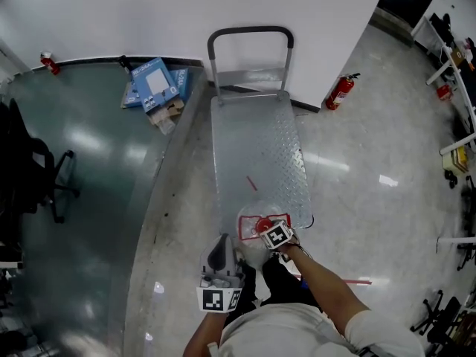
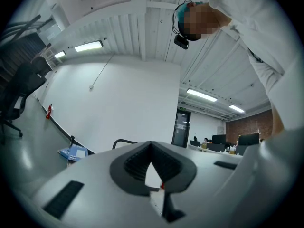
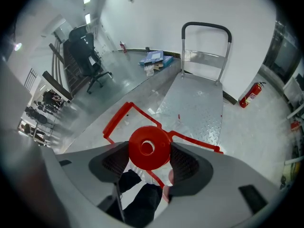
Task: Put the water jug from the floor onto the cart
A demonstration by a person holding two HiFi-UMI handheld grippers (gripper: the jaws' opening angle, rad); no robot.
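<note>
The water jug point(image 1: 253, 233) is clear, with a red cap point(image 3: 149, 147) and a red carry handle point(image 3: 118, 118). It hangs over the near end of the metal cart point(image 1: 256, 147), and I cannot tell whether it rests on the deck. My right gripper point(image 1: 277, 235) is shut on the jug's neck, with the cap between its jaws point(image 3: 150, 158). My left gripper point(image 1: 221, 274) sits low beside the jug's left and points upward. In the left gripper view its jaws point(image 2: 151, 163) meet with nothing between them. The person's dark trouser legs show below the jug.
The cart's push handle point(image 1: 250, 32) stands at the far end against the white wall. A fire extinguisher point(image 1: 341, 91) leans to the right of it. Blue boxes point(image 1: 156, 84) lie at the left, and an office chair point(image 1: 33, 169) stands on the dark floor.
</note>
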